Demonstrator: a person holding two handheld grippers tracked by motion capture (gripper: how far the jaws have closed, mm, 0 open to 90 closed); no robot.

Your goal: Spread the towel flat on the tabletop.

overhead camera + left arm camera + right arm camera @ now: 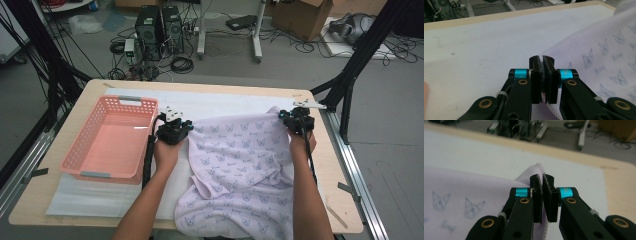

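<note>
White-covered wooden table (225, 102): pale lilac printed cloth (240, 165) edge pinched (both corners) in clenched left gripper (181, 126), right gripper (295, 118).

Both forearms stretched up from six o'clock toward twelve, nearly parallel, well apart. Left gripper (173, 131) at about ten o'clock of the high view's centre, jaws clamped together. Right gripper (297, 120) at about two o'clock, jaws likewise pressed together.
</note>
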